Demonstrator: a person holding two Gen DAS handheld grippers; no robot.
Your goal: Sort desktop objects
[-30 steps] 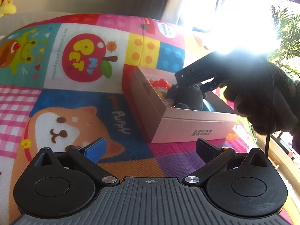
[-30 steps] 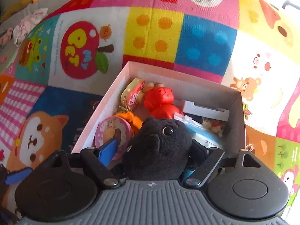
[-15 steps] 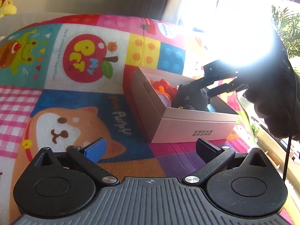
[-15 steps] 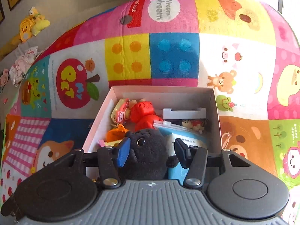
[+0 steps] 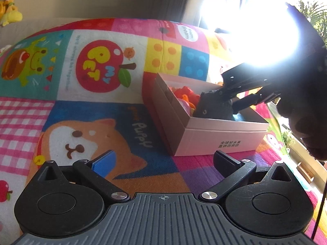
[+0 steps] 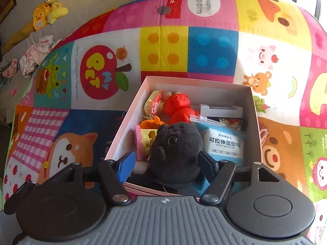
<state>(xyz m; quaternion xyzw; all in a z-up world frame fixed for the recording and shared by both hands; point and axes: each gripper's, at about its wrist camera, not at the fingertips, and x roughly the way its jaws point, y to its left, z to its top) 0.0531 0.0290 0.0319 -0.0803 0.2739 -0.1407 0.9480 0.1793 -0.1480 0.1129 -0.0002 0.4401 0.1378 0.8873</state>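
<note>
Right wrist: black plush (image 6: 176, 151) between opening claw (image 6: 166, 163)

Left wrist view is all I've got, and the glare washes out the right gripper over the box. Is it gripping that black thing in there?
Observer: No. The right gripper has its jaws opening around the black plush toy, and the blue pad stands clear of it.
Operator: Is the toy inside the box or hanging above it?
Observer: Inside. It sits low between the walls of the pink box, at the end nearest the gripper, though its underside is hidden.
Operator: What's next to it?
Observer: A pale blue wipes pack lies right beside it, on the picture's right in the right wrist view.
</note>
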